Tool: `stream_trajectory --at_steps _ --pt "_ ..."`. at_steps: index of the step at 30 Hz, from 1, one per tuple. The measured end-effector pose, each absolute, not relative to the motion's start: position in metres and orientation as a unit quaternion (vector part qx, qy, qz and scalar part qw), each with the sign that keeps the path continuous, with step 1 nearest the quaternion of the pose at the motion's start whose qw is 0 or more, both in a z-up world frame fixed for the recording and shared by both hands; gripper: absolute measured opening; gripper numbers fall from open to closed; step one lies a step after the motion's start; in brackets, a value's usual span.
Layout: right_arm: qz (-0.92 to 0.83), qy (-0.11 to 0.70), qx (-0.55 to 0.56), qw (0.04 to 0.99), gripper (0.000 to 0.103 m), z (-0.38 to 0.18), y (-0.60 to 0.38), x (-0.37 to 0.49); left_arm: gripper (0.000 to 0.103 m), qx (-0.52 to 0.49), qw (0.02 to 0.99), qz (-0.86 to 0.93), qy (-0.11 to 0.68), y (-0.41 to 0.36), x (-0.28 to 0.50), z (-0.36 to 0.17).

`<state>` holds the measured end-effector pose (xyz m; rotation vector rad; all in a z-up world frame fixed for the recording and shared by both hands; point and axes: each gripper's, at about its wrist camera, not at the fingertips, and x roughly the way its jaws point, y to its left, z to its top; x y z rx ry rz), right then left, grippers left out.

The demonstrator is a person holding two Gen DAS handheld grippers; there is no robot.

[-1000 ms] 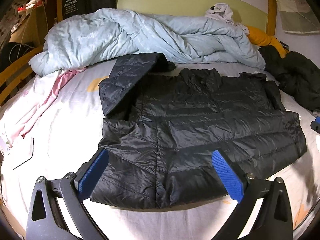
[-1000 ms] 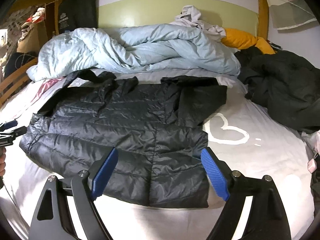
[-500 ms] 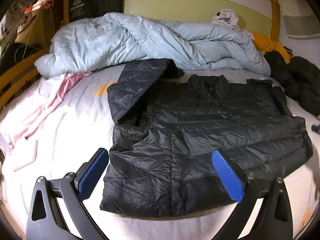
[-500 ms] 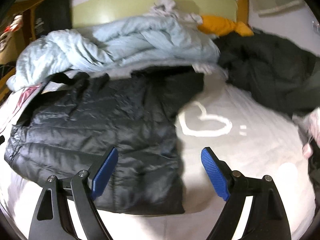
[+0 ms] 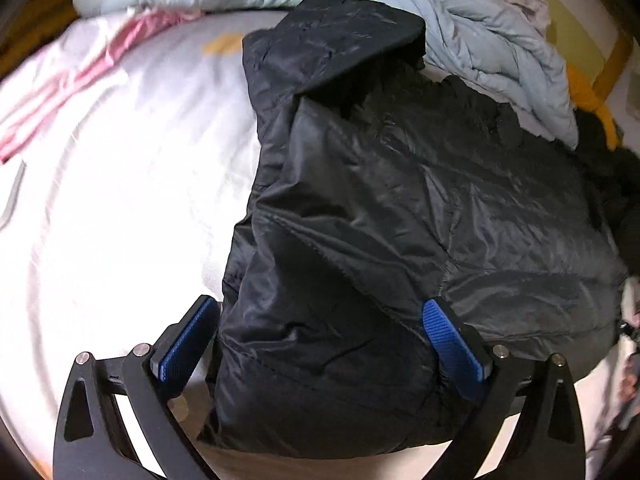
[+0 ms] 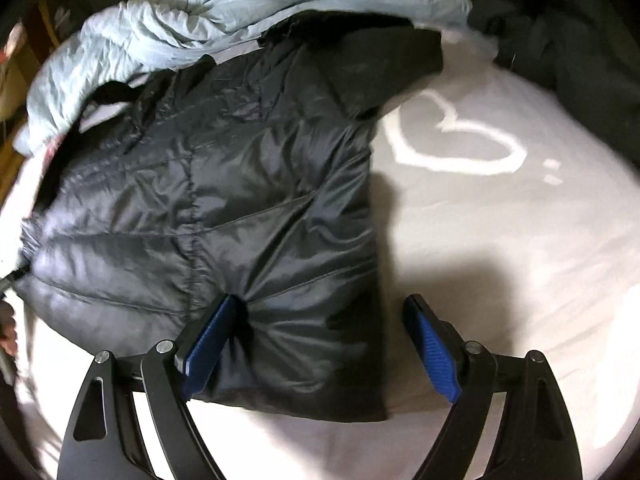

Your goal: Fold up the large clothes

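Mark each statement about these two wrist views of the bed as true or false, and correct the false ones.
1. The black puffer jacket lies spread on the white bed sheet. True.
2. The right tool is shut tight on the jacket. False: its blue pads stand wide apart, straddling the jacket's bottom corner.
3. A white heart outline shows on the sheet beside the jacket. True.
4. The light blue duvet is folded neatly. False: it is bunched in a heap behind the jacket.
5. The left tool is open, with the jacket's hem between its pads. True.
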<state>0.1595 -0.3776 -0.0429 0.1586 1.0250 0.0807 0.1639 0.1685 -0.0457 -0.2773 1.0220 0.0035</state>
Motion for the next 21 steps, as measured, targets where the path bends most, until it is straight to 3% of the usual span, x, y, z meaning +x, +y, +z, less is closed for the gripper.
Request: stream_trajectory --at_steps 2,3,4,6,7,8,14,17,19,21 --pt "0.051 0.486 0.083 0.869 0.086 -0.046 -0.374 0.161 0.098 -0.133 0.862 -0.009 0.488 0.170 0.165 -0.047" --pt "0.056 0.486 0.082 0.868 0.082 -0.048 -0.372 0.162 0.087 -0.133 0.864 -0.014 0.486 0.169 0.164 -0.047" --pt "0.064 0.487 0.081 0.867 0.070 -0.050 -0.371 0.164 0.076 -0.135 0.865 -0.017 0.483 0.168 0.162 -0.047" --pt "0.086 0.488 0.101 0.862 0.048 -0.051 -0.372 0.167 0.032 -0.134 0.867 -0.030 0.479 0.163 0.155 -0.041" --pt "0.099 0.491 0.119 0.857 0.031 -0.050 -0.374 0.165 0.025 -0.133 0.869 -0.035 0.475 0.159 0.150 -0.037" --pt "0.112 0.491 0.132 0.854 0.019 -0.048 -0.375 0.162 0.019 -0.129 0.872 -0.037 0.471 0.156 0.145 -0.033" --pt "0.075 0.475 0.057 0.875 0.014 -0.009 -0.358 0.107 0.016 -0.119 0.873 -0.039 0.471 0.141 0.089 -0.021" --pt "0.059 0.468 0.073 0.879 0.014 -0.006 -0.363 0.058 0.017 -0.090 0.876 -0.048 0.471 0.130 0.053 -0.019" --pt "0.051 0.469 0.068 0.879 0.014 -0.013 -0.366 0.028 0.021 -0.066 0.876 -0.058 0.474 0.122 0.034 -0.021" --pt "0.042 0.475 0.059 0.877 0.015 -0.020 -0.372 0.013 0.039 -0.032 0.879 -0.048 0.472 0.114 0.022 -0.022"
